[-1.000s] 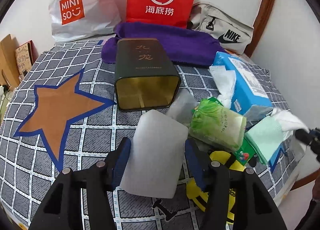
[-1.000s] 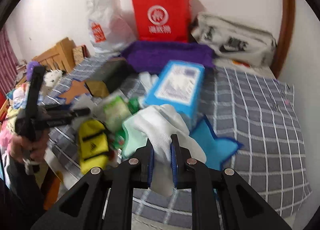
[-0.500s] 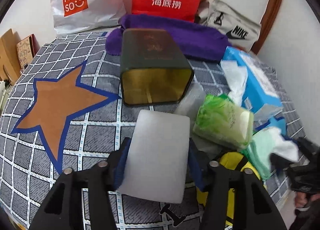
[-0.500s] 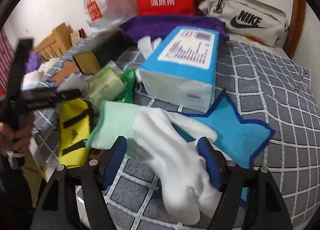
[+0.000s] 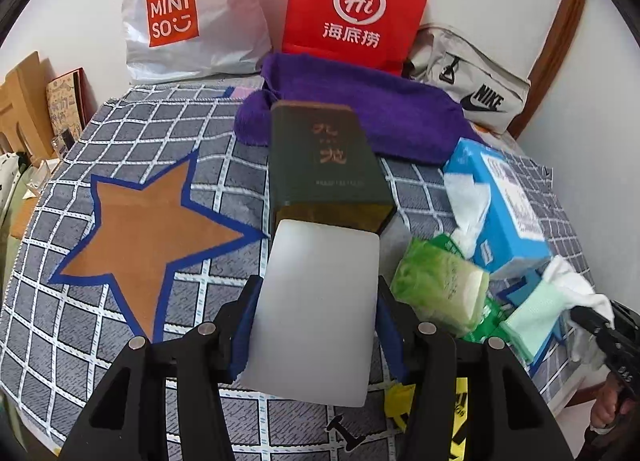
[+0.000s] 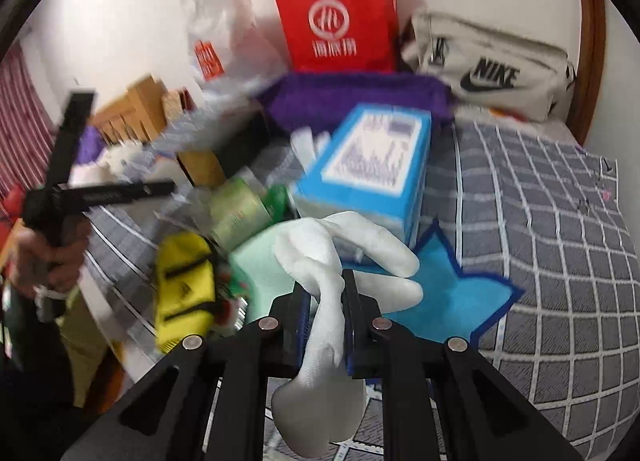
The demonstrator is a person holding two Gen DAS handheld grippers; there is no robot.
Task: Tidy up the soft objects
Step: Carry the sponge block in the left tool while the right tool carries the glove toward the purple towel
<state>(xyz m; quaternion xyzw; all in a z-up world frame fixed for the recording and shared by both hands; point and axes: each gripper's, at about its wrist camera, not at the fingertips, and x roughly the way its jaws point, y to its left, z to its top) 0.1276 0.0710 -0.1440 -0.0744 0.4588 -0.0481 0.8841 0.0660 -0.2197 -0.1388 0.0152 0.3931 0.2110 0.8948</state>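
Left wrist view: my left gripper (image 5: 316, 325) is clamped half-wide on a white foam pad (image 5: 314, 311), frosted, rounded at the corners, raised just before the open mouth of the dark green tin (image 5: 326, 171). It looks light and squashy; side edges are the sensible hold. My right gripper (image 6: 325, 319) is closing on a limp white knit glove (image 6: 324, 293), pinched mid-body, fingers drooping over the checked bedspread (image 6: 552, 229).
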